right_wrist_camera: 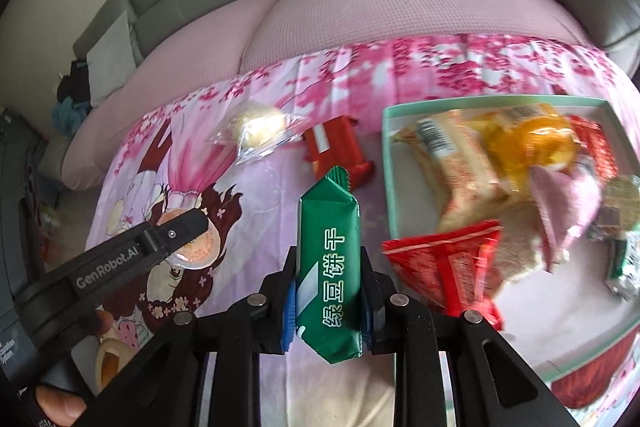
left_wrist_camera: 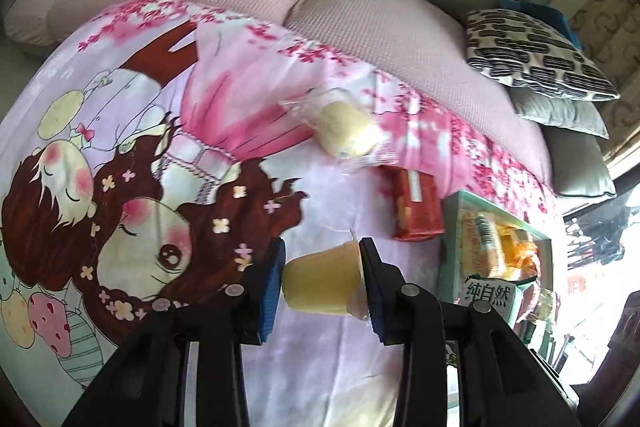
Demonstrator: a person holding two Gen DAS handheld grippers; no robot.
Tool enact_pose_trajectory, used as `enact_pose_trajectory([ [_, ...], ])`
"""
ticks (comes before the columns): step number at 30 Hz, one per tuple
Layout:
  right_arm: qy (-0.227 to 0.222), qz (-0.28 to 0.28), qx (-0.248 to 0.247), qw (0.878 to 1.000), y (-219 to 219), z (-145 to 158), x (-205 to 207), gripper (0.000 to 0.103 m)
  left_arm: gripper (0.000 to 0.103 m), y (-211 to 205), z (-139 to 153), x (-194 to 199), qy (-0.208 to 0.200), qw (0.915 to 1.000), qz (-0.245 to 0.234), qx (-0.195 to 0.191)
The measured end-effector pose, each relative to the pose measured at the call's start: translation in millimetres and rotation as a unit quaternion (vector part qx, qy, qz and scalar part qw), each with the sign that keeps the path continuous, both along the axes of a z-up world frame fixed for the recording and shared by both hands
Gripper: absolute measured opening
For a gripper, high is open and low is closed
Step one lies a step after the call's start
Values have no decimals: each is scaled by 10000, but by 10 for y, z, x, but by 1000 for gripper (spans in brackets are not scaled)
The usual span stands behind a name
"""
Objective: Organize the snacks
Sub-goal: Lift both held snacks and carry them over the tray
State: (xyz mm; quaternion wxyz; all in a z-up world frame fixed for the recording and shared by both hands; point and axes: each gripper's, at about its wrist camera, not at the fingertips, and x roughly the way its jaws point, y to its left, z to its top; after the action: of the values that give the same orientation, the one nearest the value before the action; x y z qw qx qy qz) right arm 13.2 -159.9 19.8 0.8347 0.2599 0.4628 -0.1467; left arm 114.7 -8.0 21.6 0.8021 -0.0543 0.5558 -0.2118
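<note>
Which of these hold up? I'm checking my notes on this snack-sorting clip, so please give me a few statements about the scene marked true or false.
1. The left gripper is shut on a yellow jelly cup. True.
2. The right gripper stands open and empty. False: it is shut on a green biscuit packet.
3. A clear-wrapped yellow cake lies on the cartoon-print cloth, outside the box. True.
4. The mint-green box has nothing in it. False: several wrapped snacks already fill it.
5. A red packet lies on the cloth beside the box. True.
</note>
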Motion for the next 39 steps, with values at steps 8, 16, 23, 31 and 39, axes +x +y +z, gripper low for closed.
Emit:
enact_pose_trajectory([
  [8,-253,-451,-70,9986,-267,183,-382,26,39,-214,160,-216,-314,9991,-268,-17],
  [16,-319,-870,81,9957,-560,174,-624,26,39,-514,272,-472,-609,9959,-673,32],
  [23,-452,-1338,86,9899,-824,252,-899,26,39,-824,313,-748,-794,9891,-1241,53],
  [31,-240,-2304,-137,9727,-1268,287,-1360,26,39,-1124,325,-1026,-913,9785,-1849,-15],
  [39,-85,-2441,-140,9696,-1429,233,-1542,26,39,-1405,195,-1293,-914,9670,-2380,55],
])
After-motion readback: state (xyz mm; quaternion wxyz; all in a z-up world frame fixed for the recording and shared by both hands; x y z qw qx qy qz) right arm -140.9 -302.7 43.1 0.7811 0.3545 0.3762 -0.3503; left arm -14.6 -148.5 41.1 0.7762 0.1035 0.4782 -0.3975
